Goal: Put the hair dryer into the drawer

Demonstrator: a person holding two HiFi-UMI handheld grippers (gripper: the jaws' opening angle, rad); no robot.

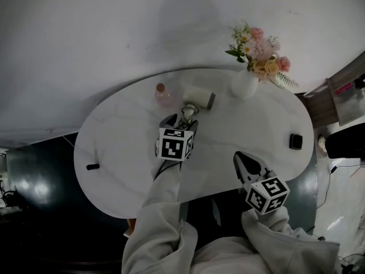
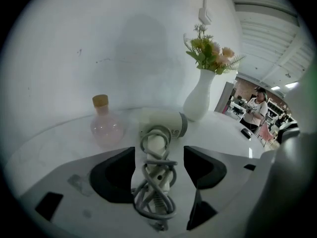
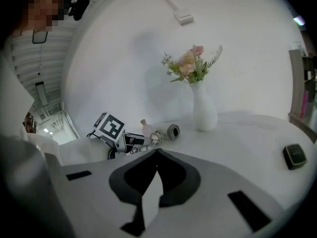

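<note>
The white hair dryer (image 1: 198,97) lies on its side on the oval white worktop (image 1: 114,141), at about 12 o'clock from the worktop's middle in the head view. Its grey-ringed end points toward 3 o'clock and its handle toward 6 o'clock. A grey cord (image 2: 154,190) is wound around the handle.

The left gripper (image 2: 158,153) points down at the handle from 6 o'clock. Its jaws are spread wide with the cord-wrapped handle between them, and a gap shows on each side, so neither pad presses on it.

The right gripper (image 3: 157,151) hangs over the near edge of the worktop at about 5 o'clock. Its jaws are pressed together at the tips with nothing between them.

A round pink bottle (image 1: 163,95) with a cork-coloured cap stands just beside the hair dryer at 9 o'clock of it. A white vase (image 1: 244,85) of pink and yellow flowers (image 1: 261,55) stands at 2 o'clock on the worktop. A small black box (image 1: 295,141) sits near the edge at 3 o'clock, and a small dark piece (image 1: 92,166) lies at 8 o'clock.
</note>
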